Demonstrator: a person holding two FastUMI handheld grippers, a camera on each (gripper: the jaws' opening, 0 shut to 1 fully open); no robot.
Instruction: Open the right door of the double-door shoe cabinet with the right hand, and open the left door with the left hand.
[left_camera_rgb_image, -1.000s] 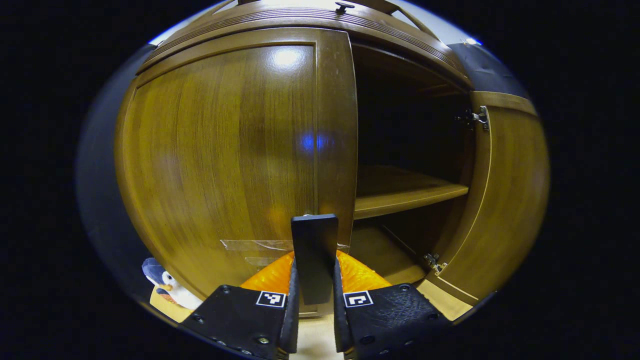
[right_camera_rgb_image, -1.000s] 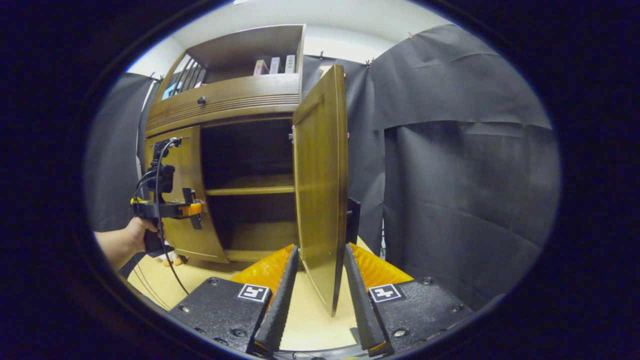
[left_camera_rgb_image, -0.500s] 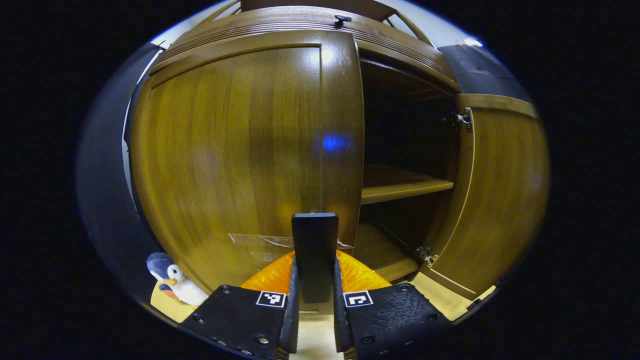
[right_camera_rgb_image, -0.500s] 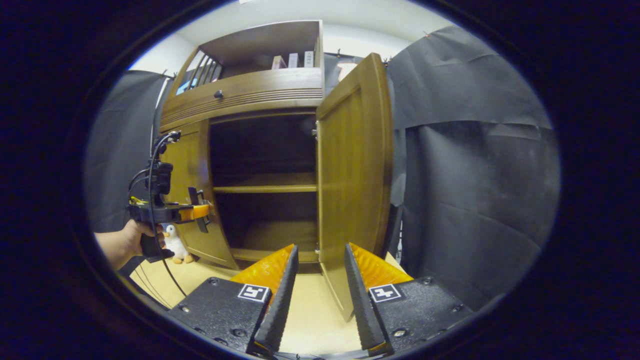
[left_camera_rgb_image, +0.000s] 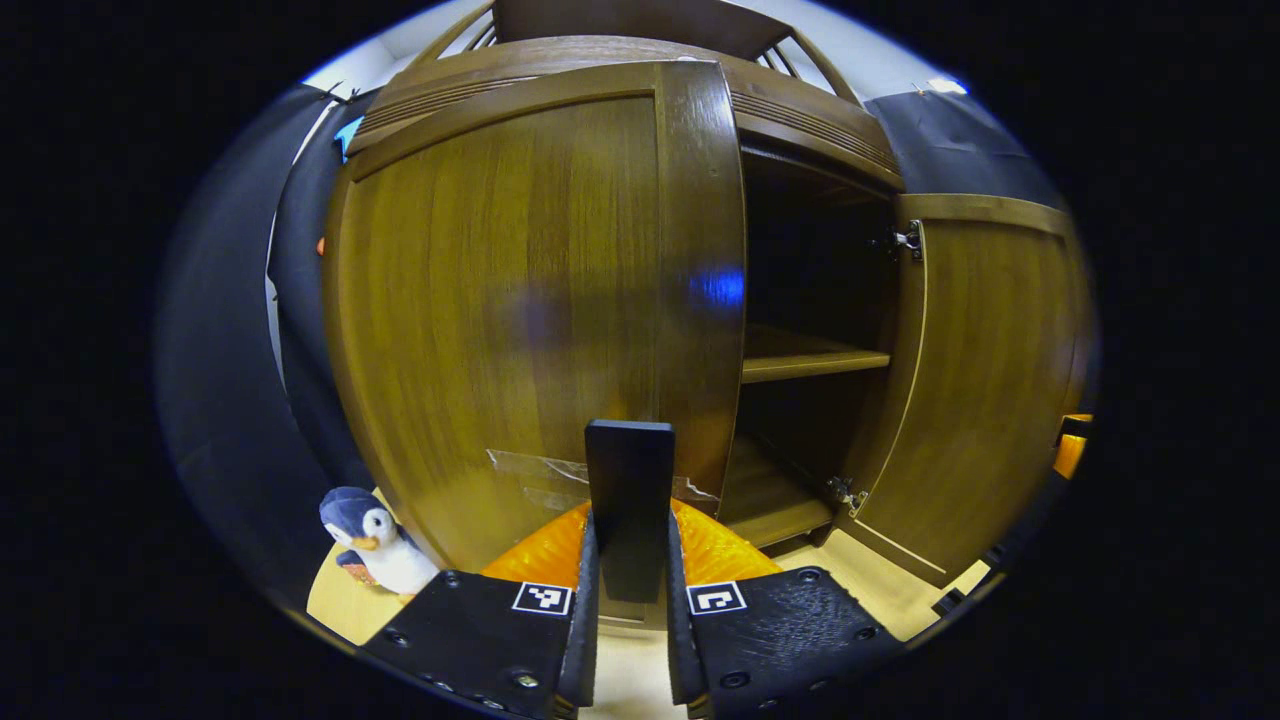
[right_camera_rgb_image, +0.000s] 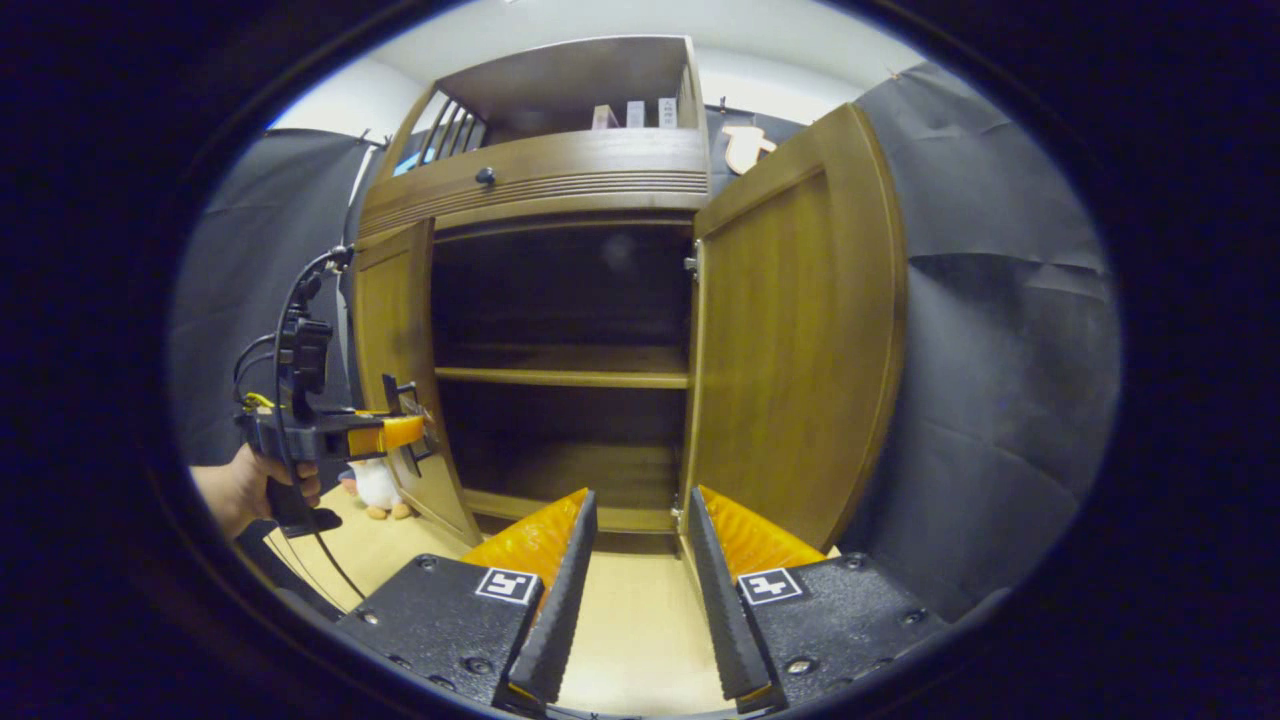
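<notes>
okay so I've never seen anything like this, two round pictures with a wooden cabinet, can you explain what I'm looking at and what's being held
A person holds a two-finger tool in each hand, each carrying a fisheye camera. The left gripper view looks along the left hand-held gripper, shut on the black handle of the cabinet's left door, which is part open. The right gripper view looks along the right hand-held gripper, open and holding nothing, before the wide-open right door. A toy penguin sits on the floor.

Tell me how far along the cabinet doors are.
Done: the right door is swung wide open, and the right tongs are open and off it. In hand: the left tongs grip the handle of the left door, only partly open. Left: swinging it fully open.
</notes>
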